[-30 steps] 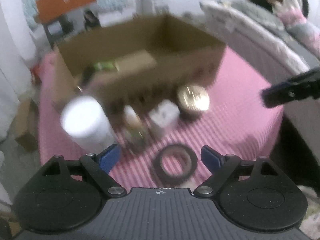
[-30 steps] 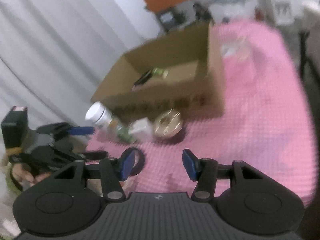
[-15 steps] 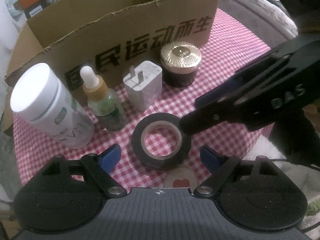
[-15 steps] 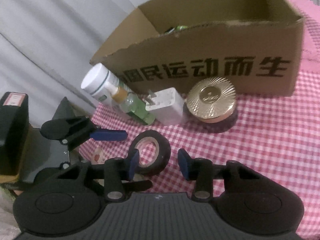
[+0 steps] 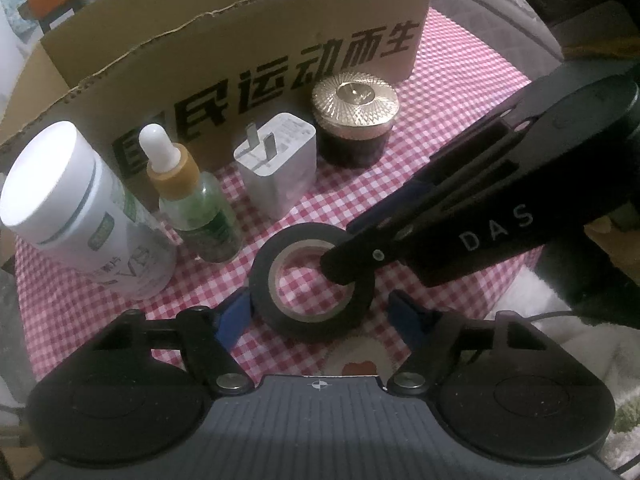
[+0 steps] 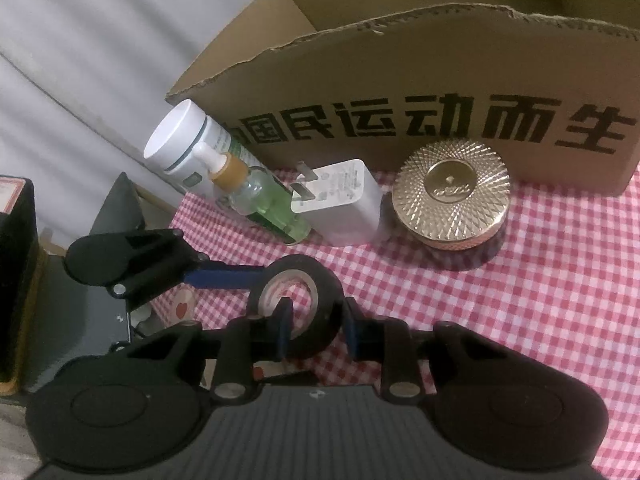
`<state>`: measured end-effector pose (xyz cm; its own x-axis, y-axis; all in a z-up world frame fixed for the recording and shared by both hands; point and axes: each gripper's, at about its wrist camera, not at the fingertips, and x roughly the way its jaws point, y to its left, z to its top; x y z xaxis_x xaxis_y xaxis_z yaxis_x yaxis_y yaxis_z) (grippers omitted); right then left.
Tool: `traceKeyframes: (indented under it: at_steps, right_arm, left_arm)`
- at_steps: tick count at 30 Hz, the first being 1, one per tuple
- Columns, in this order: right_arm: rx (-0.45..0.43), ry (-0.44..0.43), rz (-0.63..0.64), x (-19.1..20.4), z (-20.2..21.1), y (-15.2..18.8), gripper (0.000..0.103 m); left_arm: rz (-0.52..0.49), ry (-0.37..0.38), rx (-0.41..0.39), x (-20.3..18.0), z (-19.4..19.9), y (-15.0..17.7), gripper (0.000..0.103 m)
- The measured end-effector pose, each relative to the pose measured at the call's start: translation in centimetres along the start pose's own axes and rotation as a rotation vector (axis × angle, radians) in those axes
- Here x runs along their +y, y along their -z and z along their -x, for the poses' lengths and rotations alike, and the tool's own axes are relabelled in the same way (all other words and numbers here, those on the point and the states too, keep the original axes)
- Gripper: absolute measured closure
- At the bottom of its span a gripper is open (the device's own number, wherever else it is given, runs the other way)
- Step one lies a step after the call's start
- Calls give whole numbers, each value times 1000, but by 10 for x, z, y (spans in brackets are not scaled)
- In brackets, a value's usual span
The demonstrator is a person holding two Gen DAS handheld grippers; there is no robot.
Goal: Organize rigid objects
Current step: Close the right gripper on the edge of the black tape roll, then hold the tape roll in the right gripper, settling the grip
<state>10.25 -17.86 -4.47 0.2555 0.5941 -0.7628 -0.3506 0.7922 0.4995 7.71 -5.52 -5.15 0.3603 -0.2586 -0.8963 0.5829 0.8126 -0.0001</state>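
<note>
A black tape roll (image 5: 308,280) lies flat on the pink checked cloth (image 5: 440,132). My left gripper (image 5: 320,316) is open with a finger on each side of it. My right gripper (image 6: 316,328) straddles the roll's (image 6: 320,280) near wall, one finger inside the hole and one outside, with a gap still showing. Behind the roll stand a white bottle (image 5: 76,208), a dropper bottle (image 5: 196,204), a white charger (image 5: 276,160) and a gold-lidded jar (image 5: 354,120).
A cardboard box (image 5: 256,52) with black characters stands open right behind the row of objects; its inside is hidden. The table edge falls away at the left (image 6: 176,216). A grey sofa (image 5: 500,12) is at the far right.
Both grippers came down and in toward the tape roll. My right gripper's finger has gone into the roll's hole and its jaws have narrowed. My left gripper's fingers now flank the roll.
</note>
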Motion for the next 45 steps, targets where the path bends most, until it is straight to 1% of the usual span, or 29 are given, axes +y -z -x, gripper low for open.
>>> traceKeyframes:
  at_steps: [3,8,13,20,25,30,33,36,45]
  right_arm:
    - [6,6,-2,0,-2,0,75]
    - [11,24,-9,-1,2,3,75]
    - [16,51,6,-3,7,5,75]
    - [16,58,22,1,-2,0,73]
    - [9,57,31,2,-3,-1,73]
    - [0,57,42,3,-3,0,73]
    - [-10,65,49,4,-2,2,75]
    - [-16,68,46,3,-2,3,78]
    - [-27,64,26,0,4,5,80]
  left_arm:
    - [4,8,-6,2,3,0,34]
    - [-7,23,-12,0,1,-5,35]
    - [-24,21,-9,-3,-1,-8,31]
    - [-26,27,-3,-4,-4,-8,23]
    - [-27,28,-13,-3,-4,-7,23]
    - [-24,21,-32,-3,-1,-5,31]
    - [-12,17,-36,-2,0,-6,36]
    - [-8,18,-38,-1,0,-7,36]
    - [-21,28,-45,-3,2,-6,36]
